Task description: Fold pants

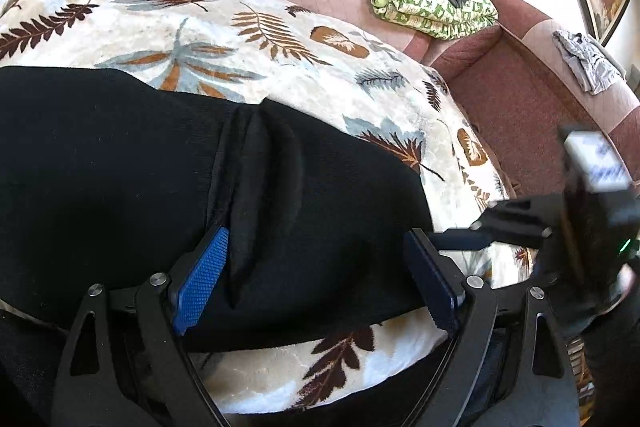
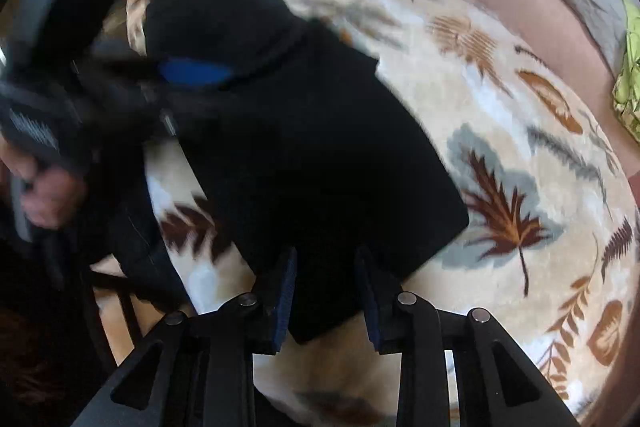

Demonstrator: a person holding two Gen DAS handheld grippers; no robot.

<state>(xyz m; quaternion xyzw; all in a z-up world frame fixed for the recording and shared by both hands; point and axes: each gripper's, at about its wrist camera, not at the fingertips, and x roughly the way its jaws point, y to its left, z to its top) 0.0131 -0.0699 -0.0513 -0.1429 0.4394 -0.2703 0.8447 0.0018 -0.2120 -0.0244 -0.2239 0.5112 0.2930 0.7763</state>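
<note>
Pants (image 1: pixel 120 163), black and already folded into a thick flat bundle, lie across a cream blanket (image 1: pixel 224 27) printed with brown and grey-blue leaves. In the left wrist view the left gripper (image 1: pixel 316 275) stands wide over the near edge of the bundle, its blue pads (image 1: pixel 202 281) spread to either side of a raised crease in the cloth; nothing is pinched between them. Beyond the blanket runs a pink sofa (image 1: pixel 504 95), with a green patterned cloth (image 1: pixel 432 3) heaped on its back cushion and a small grey garment (image 1: pixel 584 61) further right. At the far right edge the right gripper (image 1: pixel 480 223) shows as a dark, blurred shape, too smeared to read from here.

In the right wrist view the same pants (image 2: pixel 320 155) form a dark rectangle running away from the lens, one corner lying between the fingers of the right gripper (image 2: pixel 326 291). Its jaws stand part-way apart, at a narrow gap, and they seem to straddle the corner rather than clamp it, though motion blur makes that uncertain. On the left the other gripper's blue pad sits against the far end of the bundle.
</note>
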